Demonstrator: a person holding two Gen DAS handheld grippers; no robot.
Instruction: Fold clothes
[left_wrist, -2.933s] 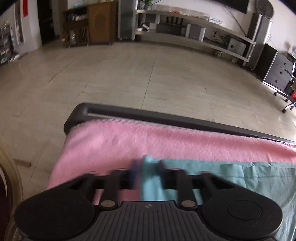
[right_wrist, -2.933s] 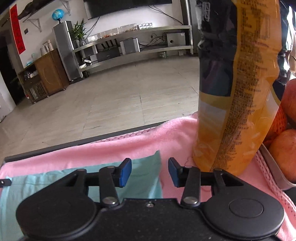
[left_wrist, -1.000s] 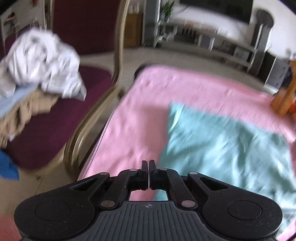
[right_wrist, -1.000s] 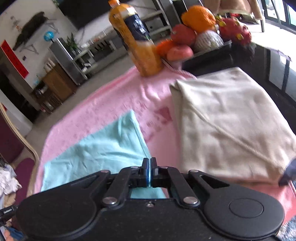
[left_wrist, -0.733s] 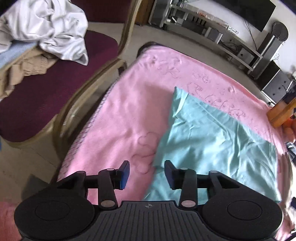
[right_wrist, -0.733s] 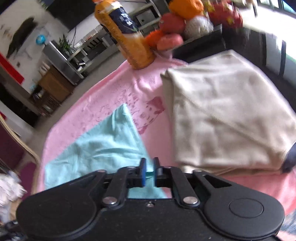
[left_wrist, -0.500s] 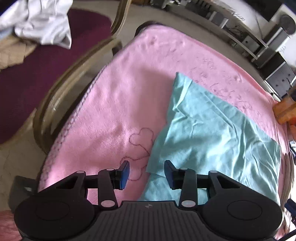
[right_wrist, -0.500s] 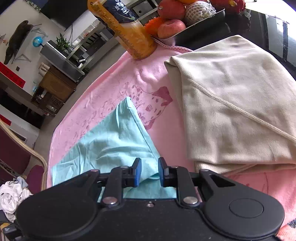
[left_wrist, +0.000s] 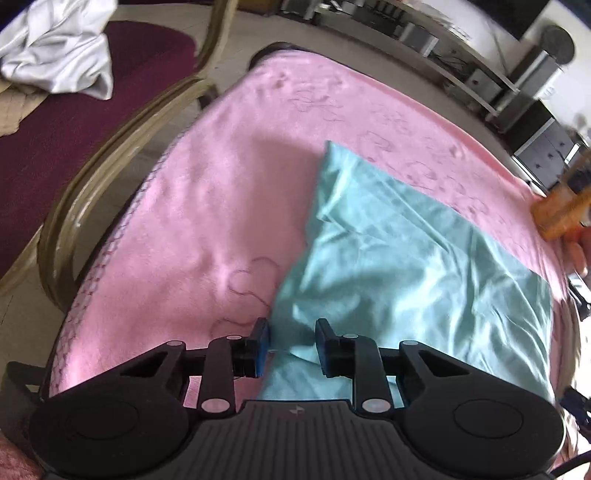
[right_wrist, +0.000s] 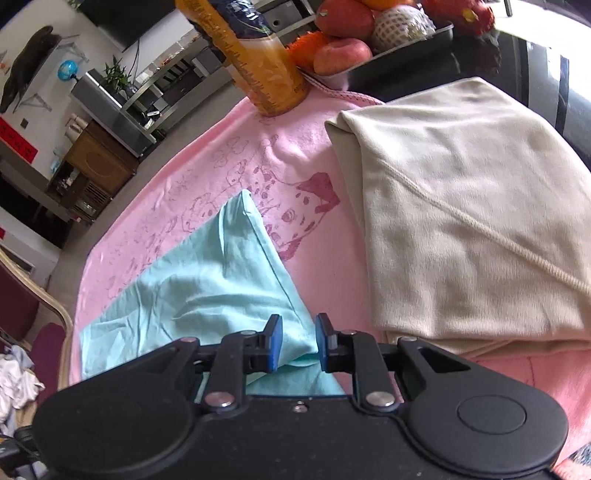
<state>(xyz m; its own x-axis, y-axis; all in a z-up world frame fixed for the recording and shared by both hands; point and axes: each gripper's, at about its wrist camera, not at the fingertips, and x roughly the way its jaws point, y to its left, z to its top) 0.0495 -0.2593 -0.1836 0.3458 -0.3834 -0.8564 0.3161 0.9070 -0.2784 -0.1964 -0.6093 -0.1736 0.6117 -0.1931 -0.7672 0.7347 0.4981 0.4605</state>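
A light teal cloth (left_wrist: 406, 280) lies folded flat on a pink blanket (left_wrist: 207, 206); it also shows in the right wrist view (right_wrist: 207, 284). My left gripper (left_wrist: 291, 345) is open just above the cloth's near left corner. My right gripper (right_wrist: 298, 346) is open, its fingers astride the cloth's near right corner, holding nothing. A folded beige garment (right_wrist: 465, 221) lies to the right of the teal cloth.
A maroon chair (left_wrist: 74, 122) with a pile of white and tan clothes (left_wrist: 55, 70) stands left of the table. An orange juice bottle (right_wrist: 255, 55) and a tray of fruit (right_wrist: 369, 37) stand at the far right end of the blanket.
Both grippers carried the cloth's far edge back toward me, folding it over, then opened and let it go. The right jaws have widened in the last half second.
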